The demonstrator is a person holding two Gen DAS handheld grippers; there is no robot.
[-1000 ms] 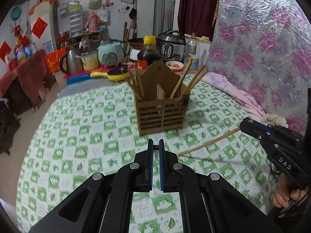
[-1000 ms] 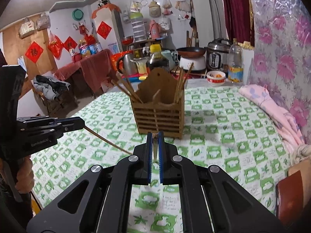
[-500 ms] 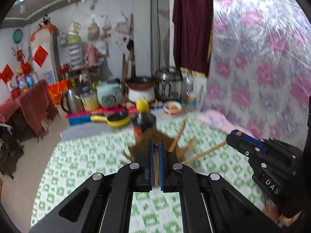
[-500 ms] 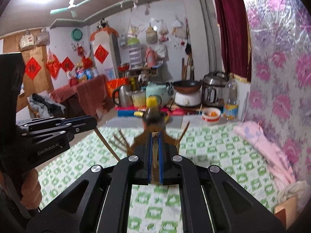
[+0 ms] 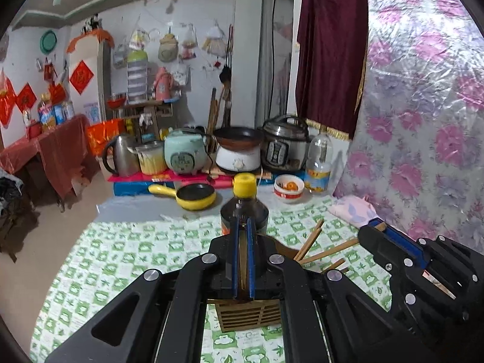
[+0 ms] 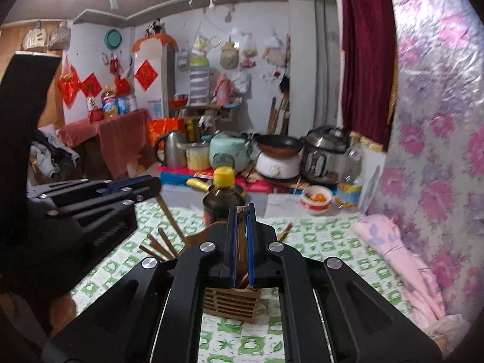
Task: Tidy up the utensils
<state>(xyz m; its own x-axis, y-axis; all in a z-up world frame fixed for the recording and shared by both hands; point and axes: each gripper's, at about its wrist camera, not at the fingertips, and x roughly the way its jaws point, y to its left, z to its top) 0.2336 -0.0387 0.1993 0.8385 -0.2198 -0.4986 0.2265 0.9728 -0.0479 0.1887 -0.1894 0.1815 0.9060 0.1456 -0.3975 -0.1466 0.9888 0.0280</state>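
A slatted wooden utensil holder (image 5: 248, 314) stands on the green-checked tablecloth (image 5: 121, 260), with several chopsticks (image 5: 308, 242) leaning in it. My left gripper (image 5: 242, 222) hovers above it, shut on a thin wooden chopstick (image 5: 240, 260). In the right wrist view that chopstick (image 6: 169, 216) slants from the left gripper (image 6: 154, 185) down into the holder (image 6: 231, 302). My right gripper (image 6: 241, 210) is likewise shut on a chopstick (image 6: 241, 239). This chopstick (image 5: 332, 251) reaches from the right gripper (image 5: 367, 231) toward the holder's top.
A dark sauce bottle (image 5: 244, 208) with a yellow cap stands just behind the holder. Farther back are a yellow pan (image 5: 193, 195), a small bowl (image 5: 289, 187), kettles and cookers. A pink cloth (image 6: 390, 242) lies along the table's right side by the flowered wall.
Both grippers have risen and come in over the holder, carrying their chopsticks up off the table. The holder has slid from mid-view to below the fingers.
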